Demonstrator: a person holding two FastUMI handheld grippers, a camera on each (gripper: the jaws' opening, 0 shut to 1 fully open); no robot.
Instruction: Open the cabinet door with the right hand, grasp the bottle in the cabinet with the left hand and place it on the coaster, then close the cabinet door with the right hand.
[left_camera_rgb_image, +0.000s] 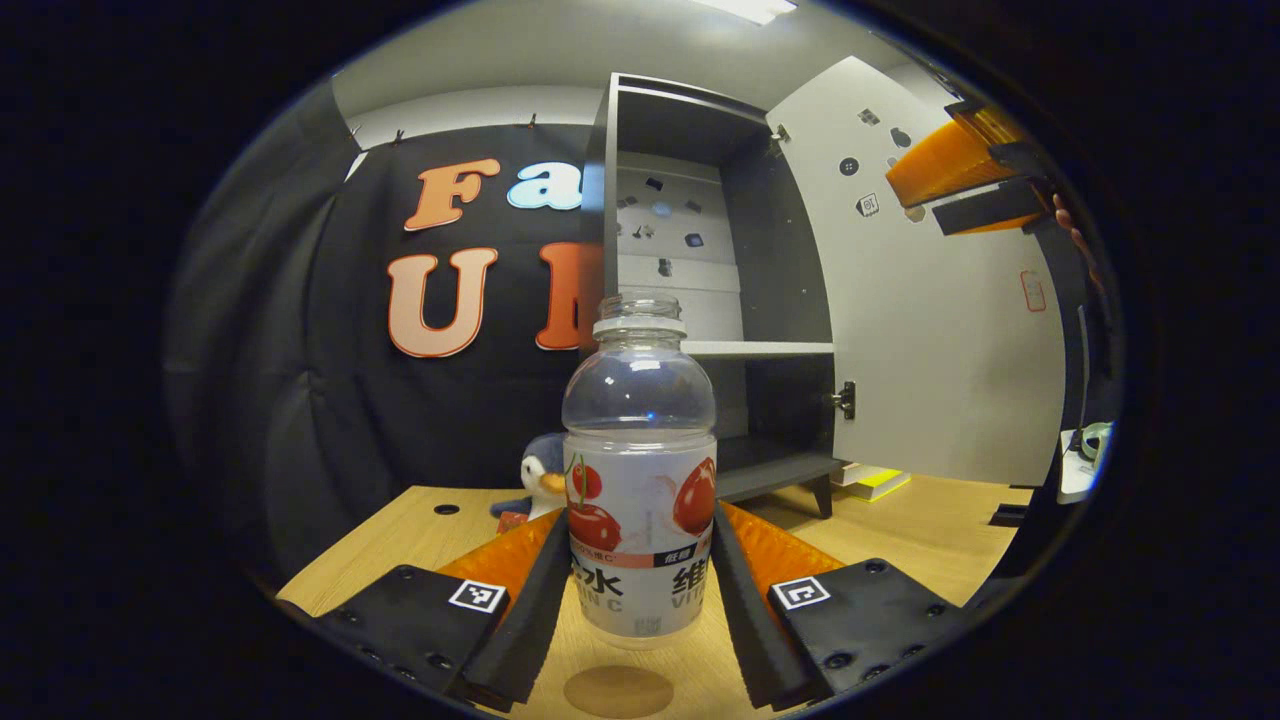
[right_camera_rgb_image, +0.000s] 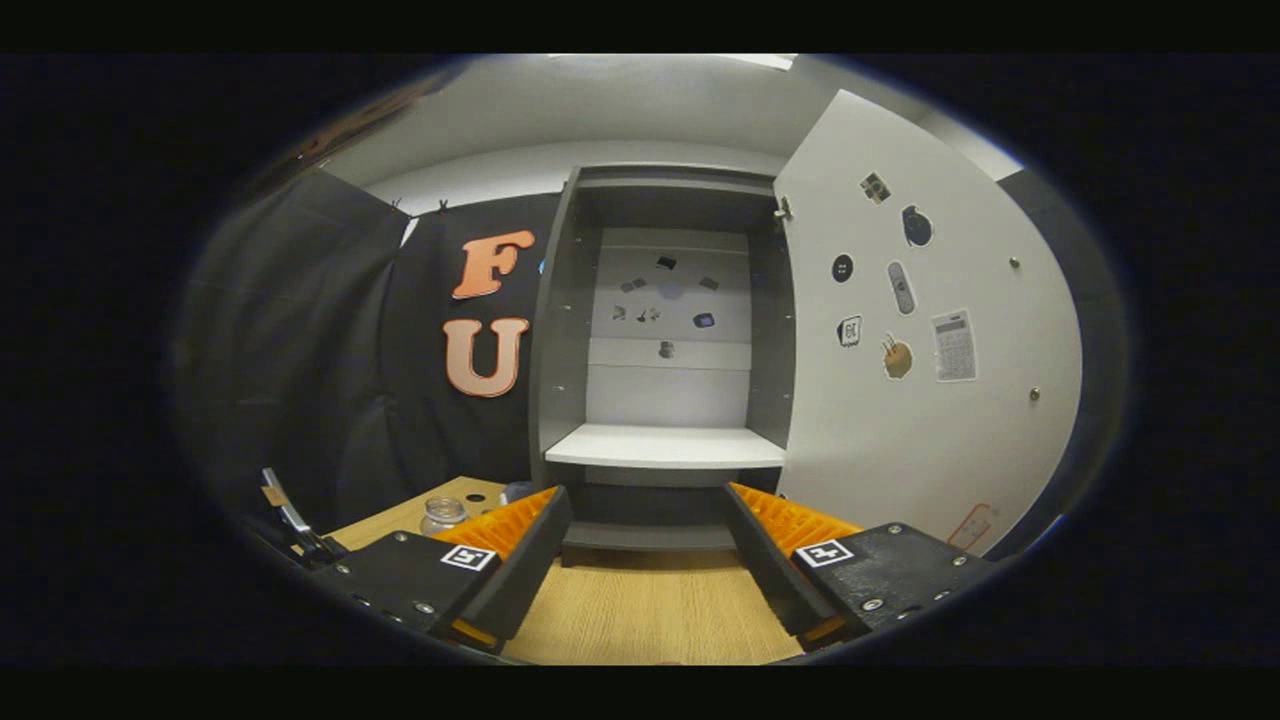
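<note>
Two fingers of the left gripper (left_camera_rgb_image: 640, 600) are closing on the bottle (left_camera_rgb_image: 640, 470), one pressing each side of its labelled lower body, so the bottle is standing upright between them with its open neck at the top and no cap on. Just below the bottle's base, nearest the camera, the round coaster (left_camera_rgb_image: 618, 690) is lying on the wooden table (left_camera_rgb_image: 930, 530); the base is hanging slightly above and beyond it, so the placing step looks under way but unfinished. Behind the bottle, to its left, a small penguin toy (left_camera_rgb_image: 543, 470) is sitting on the table, and farther ahead the cabinet (left_camera_rgb_image: 690, 270) is standing with its door (left_camera_rgb_image: 930, 330) swung wide to the right. The right gripper (right_camera_rgb_image: 645, 560) is hanging with its fingers spread wide and nothing between them, facing the cabinet shelf (right_camera_rgb_image: 665, 447) from a little way back, the door (right_camera_rgb_image: 930, 380) ahead on its right. As I judge it, the risk is that the bottle, being light and seemingly empty, may tip or land off the coaster's edge if released while still short of centre or not fully down; a squeeze on thin plastic could also make it spring sideways on release.
</note>
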